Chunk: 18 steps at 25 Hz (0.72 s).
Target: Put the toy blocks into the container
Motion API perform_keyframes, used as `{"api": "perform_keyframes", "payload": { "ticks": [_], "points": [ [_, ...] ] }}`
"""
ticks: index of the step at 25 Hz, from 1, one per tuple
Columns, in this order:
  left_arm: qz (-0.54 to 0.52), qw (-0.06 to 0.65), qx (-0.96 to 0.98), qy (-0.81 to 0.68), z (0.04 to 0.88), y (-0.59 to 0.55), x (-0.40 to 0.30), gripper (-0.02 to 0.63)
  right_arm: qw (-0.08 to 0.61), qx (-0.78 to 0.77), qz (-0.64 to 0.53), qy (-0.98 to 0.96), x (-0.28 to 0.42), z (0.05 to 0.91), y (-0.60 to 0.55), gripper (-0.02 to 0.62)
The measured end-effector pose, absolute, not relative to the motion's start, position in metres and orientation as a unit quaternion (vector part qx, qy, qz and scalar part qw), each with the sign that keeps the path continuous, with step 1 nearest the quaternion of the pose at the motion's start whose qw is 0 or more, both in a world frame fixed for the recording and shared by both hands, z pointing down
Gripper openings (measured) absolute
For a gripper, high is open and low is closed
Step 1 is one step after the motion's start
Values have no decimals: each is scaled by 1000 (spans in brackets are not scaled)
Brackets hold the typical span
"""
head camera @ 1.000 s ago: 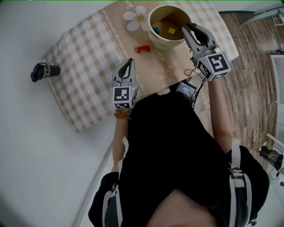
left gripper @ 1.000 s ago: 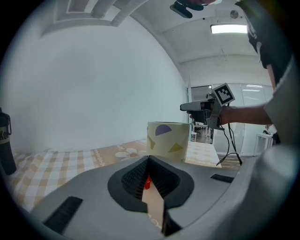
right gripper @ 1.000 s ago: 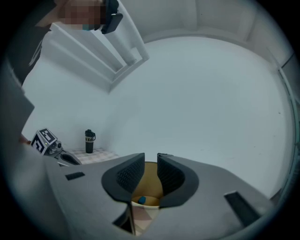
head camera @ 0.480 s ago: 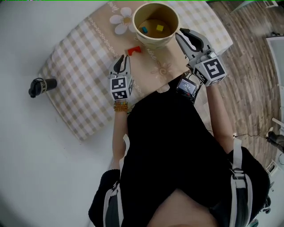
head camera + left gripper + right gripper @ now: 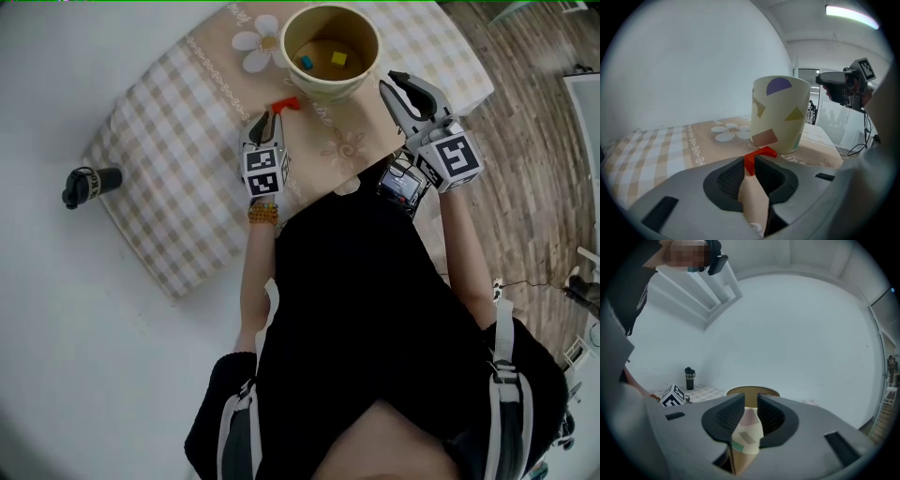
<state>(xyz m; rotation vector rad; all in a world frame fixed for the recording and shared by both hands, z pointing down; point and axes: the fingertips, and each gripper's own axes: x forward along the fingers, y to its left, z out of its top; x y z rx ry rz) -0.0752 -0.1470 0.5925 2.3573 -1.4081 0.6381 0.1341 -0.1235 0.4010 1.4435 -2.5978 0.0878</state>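
I have the left gripper (image 5: 271, 119) low over the checked cloth (image 5: 178, 159), pointing at the red block (image 5: 287, 103). Its fingers (image 5: 730, 177) have just been opening and now stand partly apart. In the left gripper view the block's near end shows in the gap at their tips, and I see no pad pressing on it. The red block lies on the cloth's tan floral strip, just beside the foot of the container (image 5: 323, 91), on the side facing the left gripper.

The container is a cream tub printed with coloured shapes. It stands upright on that same strip, not far from the edge of the tabletop (image 5: 84, 309) where the person stands. On its bottom I count 2 blocks, a blue block (image 5: 305, 63) and a yellow block (image 5: 338, 59), lying apart from each other.

The right gripper (image 5: 388, 84) hangs just beside the container's right wall, at about rim height and nearly level. Its fingers (image 5: 727, 417) are roughly half open and grip nothing. The right gripper view shows the container's wall and rim through the gap, and the pads touch nothing that I can see.

A black bottle (image 5: 89, 181) stands on the bare tabletop off the cloth's left edge, well apart from both grippers.
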Motion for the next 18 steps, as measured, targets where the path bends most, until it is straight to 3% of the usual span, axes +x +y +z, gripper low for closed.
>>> {"api": "perform_keyframes", "payload": {
  "ticks": [7, 18],
  "points": [
    [218, 172, 826, -491, 591, -148, -73, 118, 87, 483, 34, -870, 134, 402, -125, 84],
    [243, 176, 817, -492, 603, -152, -68, 97, 94, 479, 35, -872, 134, 409, -126, 72]
  ]
}}
